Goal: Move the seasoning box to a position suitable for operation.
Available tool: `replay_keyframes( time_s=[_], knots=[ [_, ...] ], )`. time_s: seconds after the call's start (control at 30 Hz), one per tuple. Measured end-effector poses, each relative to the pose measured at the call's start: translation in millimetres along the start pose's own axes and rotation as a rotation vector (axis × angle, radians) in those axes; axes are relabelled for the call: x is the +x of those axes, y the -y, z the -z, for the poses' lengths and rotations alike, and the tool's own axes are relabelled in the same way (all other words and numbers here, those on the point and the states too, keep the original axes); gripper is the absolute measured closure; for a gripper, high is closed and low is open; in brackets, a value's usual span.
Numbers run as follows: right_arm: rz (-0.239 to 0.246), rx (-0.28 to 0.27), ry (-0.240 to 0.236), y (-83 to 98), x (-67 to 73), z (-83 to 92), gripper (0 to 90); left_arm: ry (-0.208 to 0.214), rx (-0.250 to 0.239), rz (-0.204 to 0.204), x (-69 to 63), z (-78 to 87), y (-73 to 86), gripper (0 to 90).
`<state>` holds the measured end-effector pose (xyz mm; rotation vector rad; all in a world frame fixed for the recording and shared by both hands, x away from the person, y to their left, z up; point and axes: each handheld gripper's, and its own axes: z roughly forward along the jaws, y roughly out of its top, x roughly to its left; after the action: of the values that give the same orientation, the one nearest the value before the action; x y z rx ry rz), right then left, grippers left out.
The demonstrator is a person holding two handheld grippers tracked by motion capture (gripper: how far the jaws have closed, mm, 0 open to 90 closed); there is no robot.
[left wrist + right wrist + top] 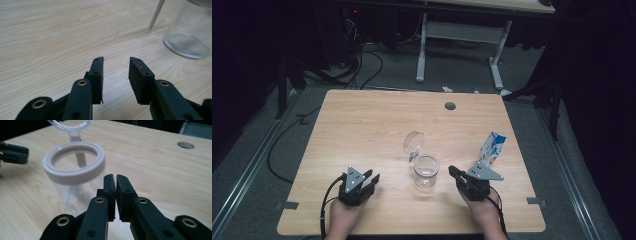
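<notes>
A clear glass jar point(426, 172) stands upright near the middle of the table point(362, 130). It has a white ring point(75, 167) around its mouth, and its clear lid point(414, 144) is flipped up behind it. The left tongs point(371, 179) sit on the near left side, well apart from the jar. Their jaws are parted with nothing between them. The right tongs point(453, 172) are just beside the jar on its right. Their jaws are almost pressed together and hold nothing. A blue and white carton point(492, 149) stands past the right tongs.
</notes>
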<state>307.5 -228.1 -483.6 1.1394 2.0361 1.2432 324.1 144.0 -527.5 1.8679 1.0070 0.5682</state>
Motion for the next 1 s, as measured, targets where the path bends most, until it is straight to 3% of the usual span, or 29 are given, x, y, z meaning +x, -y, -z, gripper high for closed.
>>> replay_keyframes(
  time_s=[0.13, 0.33, 0.67, 1.0],
  knots=[
    [-0.015, 0.025, 0.031, 9.1, -6.8, 1.7, 85.5, 0.008, -0.001, -0.019, -1.9, -0.5, -1.1, 62.9],
    [-0.027, 0.044, 0.074, 21.0, -15.1, 9.4, 80.7, 0.012, -0.016, -0.013, -0.1, 2.3, -1.9, 62.0],
    [-0.074, 0.065, 0.163, 42.3, -37.9, 33.8, 71.4, 0.017, -0.027, -0.01, -0.3, 3.9, -1.6, 61.3],
    [-0.119, 0.034, 0.243, 44.4, -59.8, 48.2, 59.5, 0.012, -0.035, -0.015, -1.6, 5.1, -1.2, 60.9]
  ],
)
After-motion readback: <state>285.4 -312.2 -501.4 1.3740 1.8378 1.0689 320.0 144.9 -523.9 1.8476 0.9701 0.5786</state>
